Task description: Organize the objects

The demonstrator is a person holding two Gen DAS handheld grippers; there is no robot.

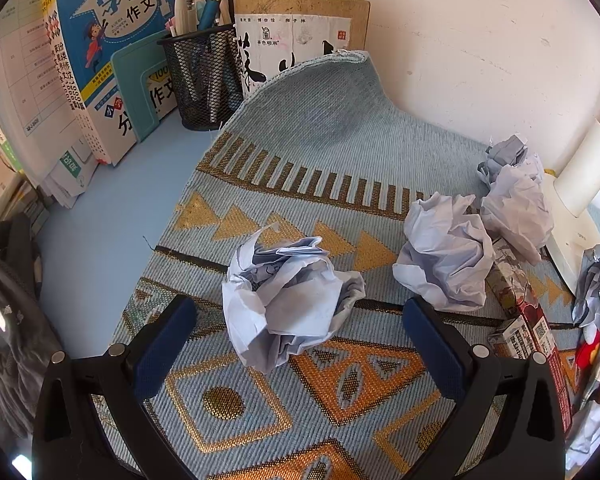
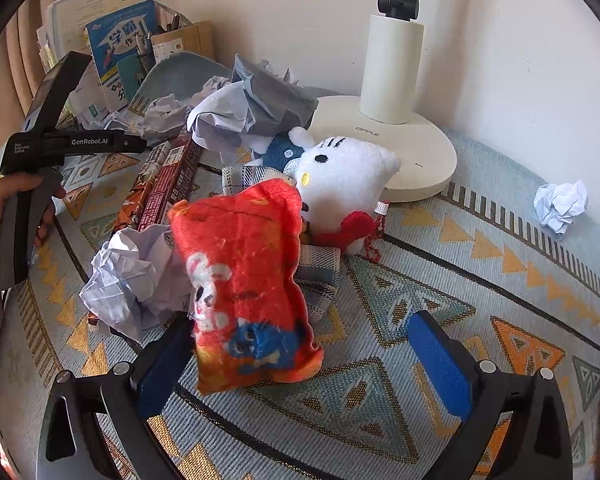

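Table cover: a pale blue woven mat (image 1: 320, 120) with gold triangles is spread over the table, filling both frames.
Lamp: a cream round-based desk lamp (image 2: 392, 128) is seen at upper centre of the right view.
Plush pouch: a red fuzzy pouch (image 2: 244, 284) lies at centre, just inside the released right hand-held gripper (image 2: 304, 364); nothing is grasped.
Paper ball: a crumpled white paper ball (image 1: 288, 300) sits at lower centre of the left view, between the spread fingers of the left hand-held gripper (image 1: 300, 344), jaws unclenched.
Advice: the ball should be centred between the pads before closing, and squeezed gently, since loose paper is likely to slip.
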